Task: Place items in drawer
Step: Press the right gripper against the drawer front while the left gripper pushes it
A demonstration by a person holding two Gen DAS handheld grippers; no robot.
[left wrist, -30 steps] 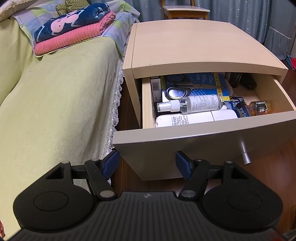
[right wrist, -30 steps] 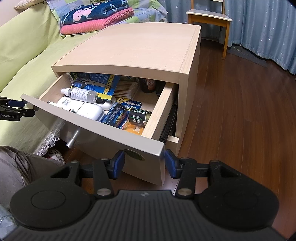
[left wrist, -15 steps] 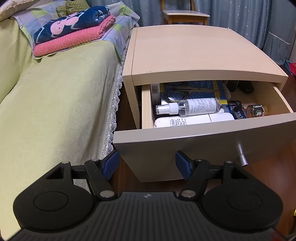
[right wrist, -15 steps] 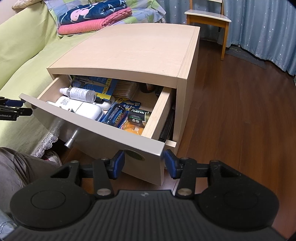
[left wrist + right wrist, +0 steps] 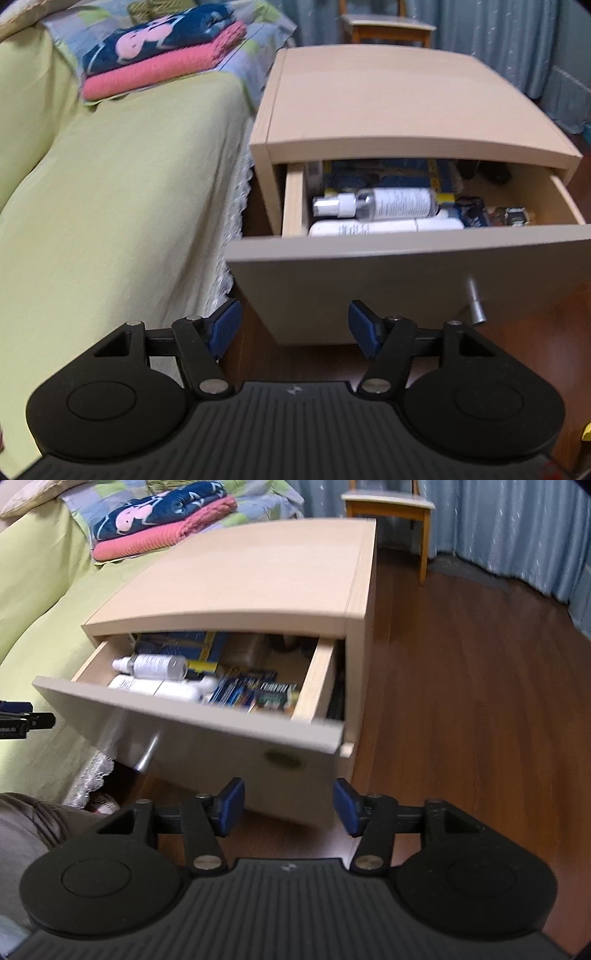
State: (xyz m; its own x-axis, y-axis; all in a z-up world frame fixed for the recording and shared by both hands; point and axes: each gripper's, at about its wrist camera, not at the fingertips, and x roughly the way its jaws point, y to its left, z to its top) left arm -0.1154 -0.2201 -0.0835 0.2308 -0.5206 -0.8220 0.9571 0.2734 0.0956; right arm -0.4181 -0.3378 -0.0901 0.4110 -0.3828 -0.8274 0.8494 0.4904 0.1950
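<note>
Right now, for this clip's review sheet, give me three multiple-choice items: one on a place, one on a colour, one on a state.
1. Where does the clear spray bottle lie?
A. on the nightstand top
B. in the drawer, behind the white bottle
C. on the bed

2. What colour is the lower folded blanket?
A. pink
B. grey
C. brown

3. How do the tools stand?
A. both shut on bottles
B. left open, right shut
C. both open and empty

B: it rests inside the open drawer.
A: pink under the navy one.
C: the left tool and right tool show spread pads with nothing between.
</note>
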